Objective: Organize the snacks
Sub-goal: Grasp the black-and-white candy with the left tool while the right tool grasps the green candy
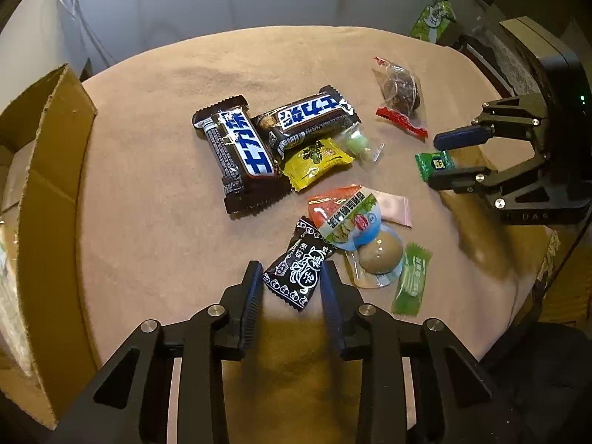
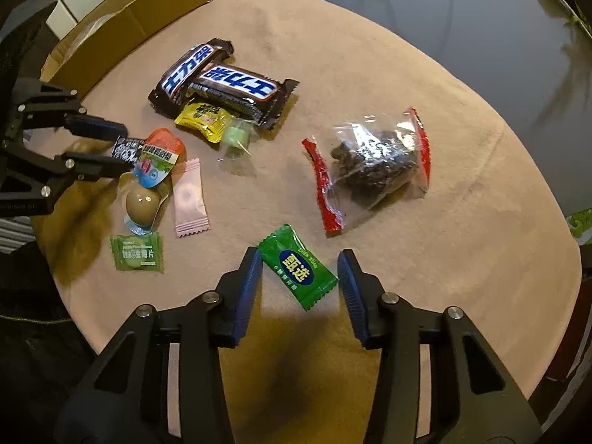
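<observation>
My left gripper [image 1: 292, 277] reaches low over the table [image 1: 166, 222], fingers spread with the black candy [image 1: 298, 272] lying between their tips, neither clearly pressing it. My right gripper [image 2: 299, 277] is angled down too, fingers spread wide around the green candy [image 2: 298, 266], which rests between them on the cloth, apart from both pads.

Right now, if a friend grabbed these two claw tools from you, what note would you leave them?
Left gripper: open, fingers on either side of the black candy packet, not yet closed.
Right gripper: open around the green candy packet, which lies on the table.
Done: nothing visibly sorted; whatever the cardboard box holds can't be made out.
Left: two chocolate bars, yellow packet, egg snack, pink packet, clear bag of dark snacks, pale green sweet, another green packet.
</observation>
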